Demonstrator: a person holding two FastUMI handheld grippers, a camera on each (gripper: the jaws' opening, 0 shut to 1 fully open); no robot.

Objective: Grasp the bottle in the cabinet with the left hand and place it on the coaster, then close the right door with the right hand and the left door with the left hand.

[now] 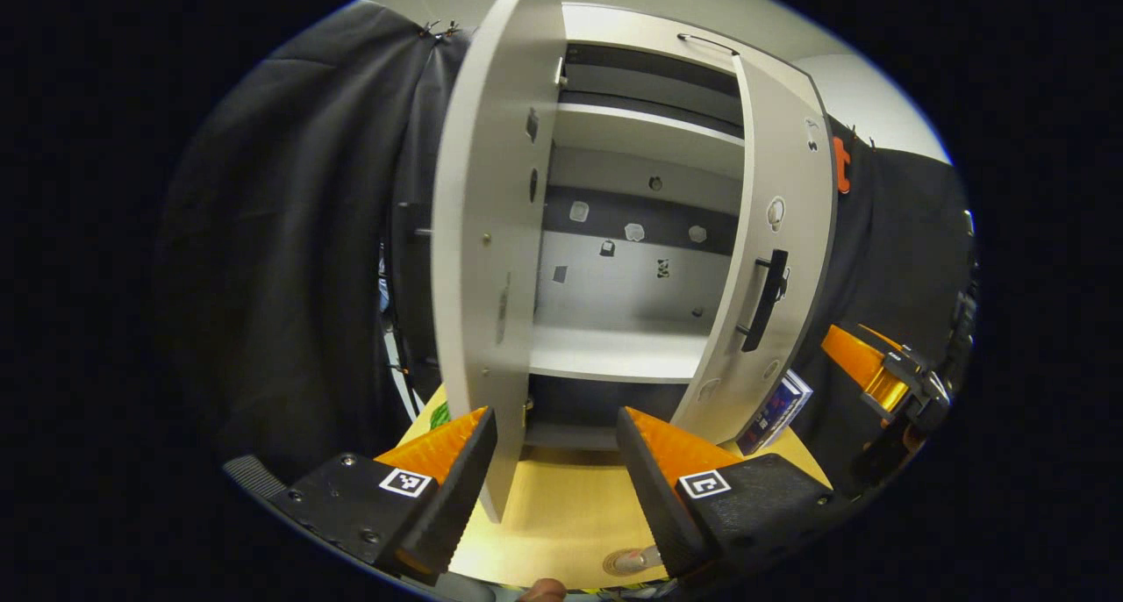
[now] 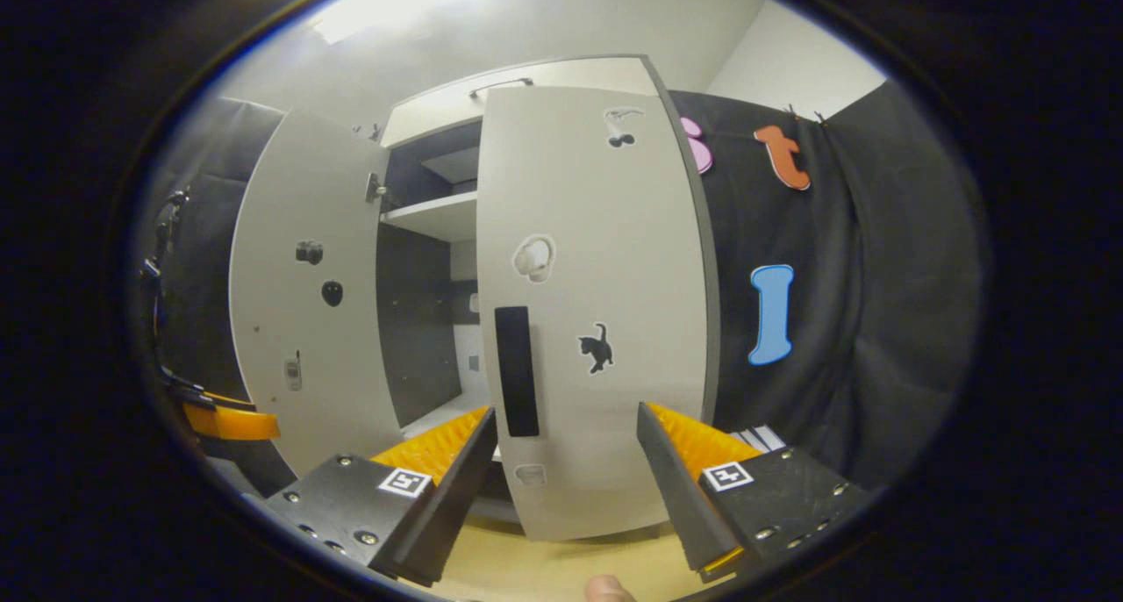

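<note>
The white cabinet (image 1: 632,356) stands on a wooden table (image 1: 561,505), and its lit shelf is bare. At the bottom edge of the left gripper view a round coaster (image 1: 618,567) carries a small pale thing, probably the bottle (image 1: 639,558), half hidden behind one finger. My left gripper (image 1: 557,466) is open, with the left door's (image 1: 478,260) lower corner between its fingers. The right door (image 2: 597,321) stands partly open with a black handle (image 2: 516,369). My right gripper (image 2: 566,466) is open just in front of that door's lower part.
A flat box (image 1: 776,409) leans against the cabinet's right side. The other gripper shows at the edge of each view (image 1: 886,383) (image 2: 228,422). Black cloth walls both sides. Stickers dot the doors. A fingertip (image 2: 605,590) shows at the bottom.
</note>
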